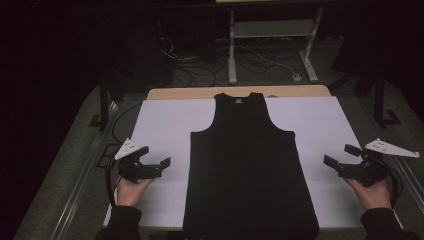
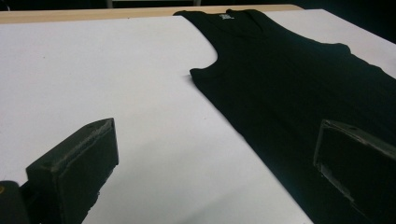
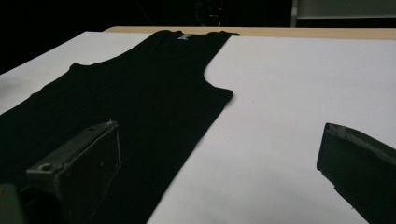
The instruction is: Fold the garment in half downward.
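Between the gaping, empty left tongs (image 1: 156, 156) and right tongs (image 1: 339, 154) lies the black tank top (image 1: 248, 165), untouched.

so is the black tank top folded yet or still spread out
Spread out: the black tank top lies flat on the white sheet, both straps and armholes showing, no fold.

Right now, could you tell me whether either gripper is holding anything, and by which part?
Nothing is held. The left gripper and right gripper are open, either side of the black tank top lying flat.
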Action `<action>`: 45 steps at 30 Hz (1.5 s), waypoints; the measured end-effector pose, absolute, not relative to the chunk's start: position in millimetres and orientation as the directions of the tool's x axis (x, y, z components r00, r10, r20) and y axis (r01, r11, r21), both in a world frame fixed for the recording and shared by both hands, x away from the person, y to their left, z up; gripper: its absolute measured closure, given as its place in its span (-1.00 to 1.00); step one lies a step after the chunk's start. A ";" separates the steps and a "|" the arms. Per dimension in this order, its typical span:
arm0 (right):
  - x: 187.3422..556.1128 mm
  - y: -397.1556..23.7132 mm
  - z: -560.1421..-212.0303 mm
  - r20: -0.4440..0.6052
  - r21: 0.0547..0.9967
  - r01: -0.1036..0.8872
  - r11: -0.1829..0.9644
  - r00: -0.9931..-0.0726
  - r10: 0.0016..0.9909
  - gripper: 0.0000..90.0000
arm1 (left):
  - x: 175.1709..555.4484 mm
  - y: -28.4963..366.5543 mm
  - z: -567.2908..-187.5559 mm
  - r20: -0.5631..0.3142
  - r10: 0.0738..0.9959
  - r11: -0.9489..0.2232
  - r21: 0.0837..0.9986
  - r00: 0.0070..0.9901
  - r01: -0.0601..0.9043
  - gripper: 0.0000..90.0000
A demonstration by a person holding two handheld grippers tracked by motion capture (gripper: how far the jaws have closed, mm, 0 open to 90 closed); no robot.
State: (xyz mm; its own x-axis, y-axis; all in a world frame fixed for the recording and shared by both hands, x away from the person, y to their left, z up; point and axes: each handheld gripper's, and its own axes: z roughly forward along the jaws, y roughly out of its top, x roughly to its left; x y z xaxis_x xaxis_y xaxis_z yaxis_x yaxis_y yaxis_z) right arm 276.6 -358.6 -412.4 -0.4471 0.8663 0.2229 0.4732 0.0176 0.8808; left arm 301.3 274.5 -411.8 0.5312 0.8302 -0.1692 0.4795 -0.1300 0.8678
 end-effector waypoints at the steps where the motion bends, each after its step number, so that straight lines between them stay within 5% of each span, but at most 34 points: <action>1: 276.6 -358.3 -412.3 0.222 0.882 0.472 0.018 -0.448 0.866 -1.00 | 301.3 274.5 -411.8 -0.169 0.830 -0.130 0.868 0.531 0.480 -1.00; 45: 299.6 -341.0 -382.9 0.161 0.870 0.477 0.127 -0.518 0.840 -1.00 | 316.6 264.3 -387.3 -0.171 0.784 -0.171 0.865 0.596 0.473 -1.00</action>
